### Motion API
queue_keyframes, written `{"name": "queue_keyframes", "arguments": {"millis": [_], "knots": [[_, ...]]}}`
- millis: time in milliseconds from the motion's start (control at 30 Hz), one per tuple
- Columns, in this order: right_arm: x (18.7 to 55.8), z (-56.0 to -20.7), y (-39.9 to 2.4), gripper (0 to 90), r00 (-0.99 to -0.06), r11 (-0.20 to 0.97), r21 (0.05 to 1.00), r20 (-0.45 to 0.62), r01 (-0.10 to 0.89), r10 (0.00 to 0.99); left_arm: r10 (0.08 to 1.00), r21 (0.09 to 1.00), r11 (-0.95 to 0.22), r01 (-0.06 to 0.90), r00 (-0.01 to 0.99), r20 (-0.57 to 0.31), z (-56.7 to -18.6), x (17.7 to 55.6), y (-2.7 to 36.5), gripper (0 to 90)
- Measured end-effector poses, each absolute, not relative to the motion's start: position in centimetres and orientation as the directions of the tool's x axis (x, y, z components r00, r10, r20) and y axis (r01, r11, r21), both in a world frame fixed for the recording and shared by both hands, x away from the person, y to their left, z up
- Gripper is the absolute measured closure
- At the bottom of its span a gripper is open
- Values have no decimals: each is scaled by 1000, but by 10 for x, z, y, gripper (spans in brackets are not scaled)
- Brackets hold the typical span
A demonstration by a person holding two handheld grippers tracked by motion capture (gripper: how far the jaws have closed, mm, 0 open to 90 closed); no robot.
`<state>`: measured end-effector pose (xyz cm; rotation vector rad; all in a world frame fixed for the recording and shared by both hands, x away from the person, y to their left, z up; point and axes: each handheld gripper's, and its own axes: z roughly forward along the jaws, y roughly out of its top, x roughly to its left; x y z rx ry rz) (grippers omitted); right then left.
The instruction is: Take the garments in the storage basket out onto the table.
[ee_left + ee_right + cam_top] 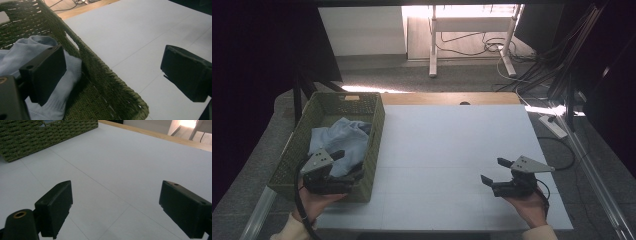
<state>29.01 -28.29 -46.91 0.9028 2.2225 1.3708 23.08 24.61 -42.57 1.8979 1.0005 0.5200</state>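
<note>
A green woven basket stands at the table's left side with light blue socks piled inside. My left gripper hovers open over the basket's near right corner. In the left gripper view it straddles the basket wall: one jaw is inside, just above a sock, the other outside over the table. My right gripper is held open and empty low over the white table at the near right. In its own view the right gripper points toward the basket.
The white tabletop stretches between the basket and my right gripper, with a wooden strip along its far edge. Beyond the table are a white desk frame and floor cables; a power strip lies off the right edge.
</note>
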Motion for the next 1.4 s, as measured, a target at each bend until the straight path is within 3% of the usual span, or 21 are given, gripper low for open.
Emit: {"name": "queue_keyframes", "arguments": {"millis": [1400], "knots": [[291, -474, -285, 121, -714, 334, 881, 5, 334, 700, 819, 845, -311, 435, 573, 6, -399, 258, 246, 65]]}}
